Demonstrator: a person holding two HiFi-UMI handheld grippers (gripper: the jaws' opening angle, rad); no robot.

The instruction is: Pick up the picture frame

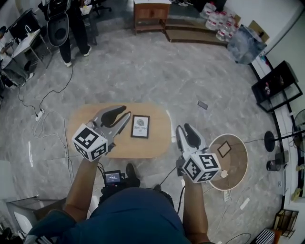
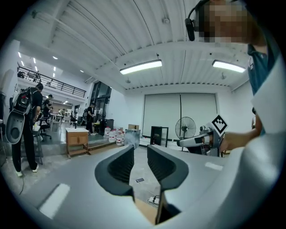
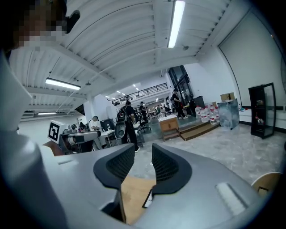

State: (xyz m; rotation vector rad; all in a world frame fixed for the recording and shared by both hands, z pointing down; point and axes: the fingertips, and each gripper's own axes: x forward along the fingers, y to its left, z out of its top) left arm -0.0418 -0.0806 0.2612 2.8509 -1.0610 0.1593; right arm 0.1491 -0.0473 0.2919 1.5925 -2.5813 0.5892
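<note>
The picture frame (image 1: 140, 126), black-edged with a white print, lies flat on the oval wooden table (image 1: 152, 143), right of its middle. My left gripper (image 1: 121, 113) hovers over the table's left half, jaws open and empty, their tips just left of the frame. My right gripper (image 1: 186, 129) hangs off the table's right end, also open and empty. In the left gripper view the left gripper (image 2: 140, 156) has only floor and a strip of table behind its jaws. In the right gripper view the right gripper (image 3: 143, 156) shows the tabletop and a corner of the frame (image 3: 147, 202) low between its jaws.
A small round side table (image 1: 240, 167) with a dark square item (image 1: 224, 149) stands right of my right hand. Cables trail over the floor at left. A wooden cabinet (image 1: 151, 14), water bottles (image 1: 217, 21) and a standing person (image 1: 71, 33) are far back; a black shelf (image 1: 279, 86) is at right.
</note>
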